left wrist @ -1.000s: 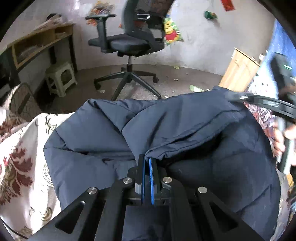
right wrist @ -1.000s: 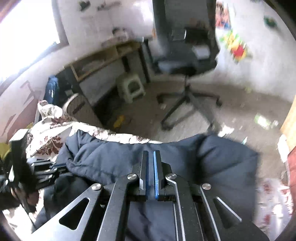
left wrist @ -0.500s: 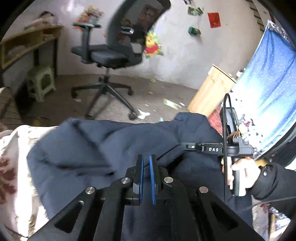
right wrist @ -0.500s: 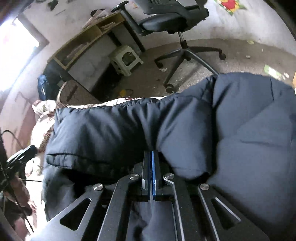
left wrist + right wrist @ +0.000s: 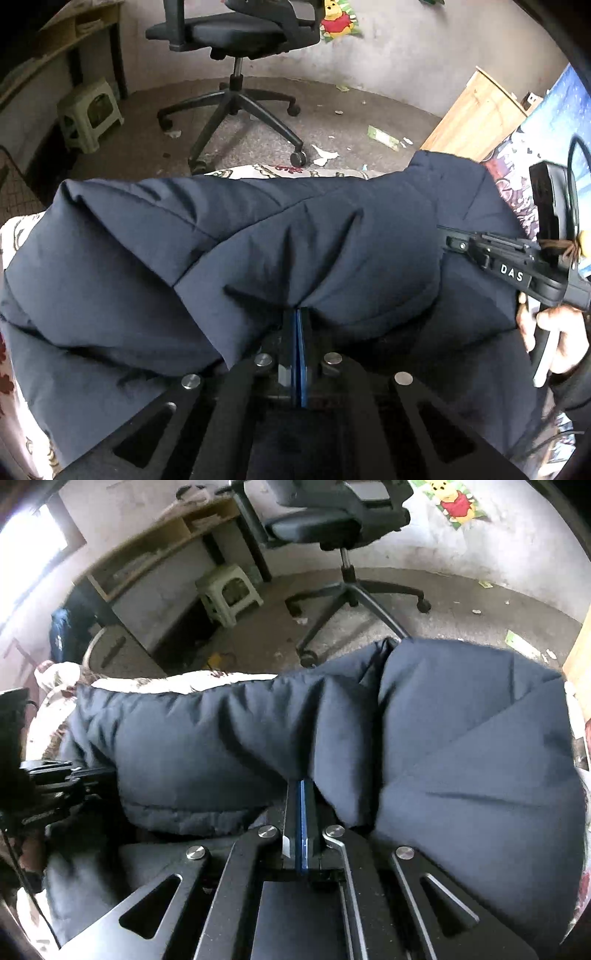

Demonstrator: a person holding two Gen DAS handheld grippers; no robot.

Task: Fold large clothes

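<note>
Lying across the middle of both frames, the jacket (image 5: 295, 236) covers a floral sheet (image 5: 14, 236). Left gripper (image 5: 297, 314) and right gripper (image 5: 302, 784) each pinch a fold of it, jaws closed.

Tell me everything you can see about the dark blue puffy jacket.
The jacket is dark navy, padded and quilted, with a smooth matte shell that looks like nylon. It lies bunched and partly folded over itself on a floral cloth, with deep creases and one thick fold running across. The left gripper is shut on its near edge, and the right gripper pinches another fold. Whether it has a zip or hood cannot be seen.
</note>
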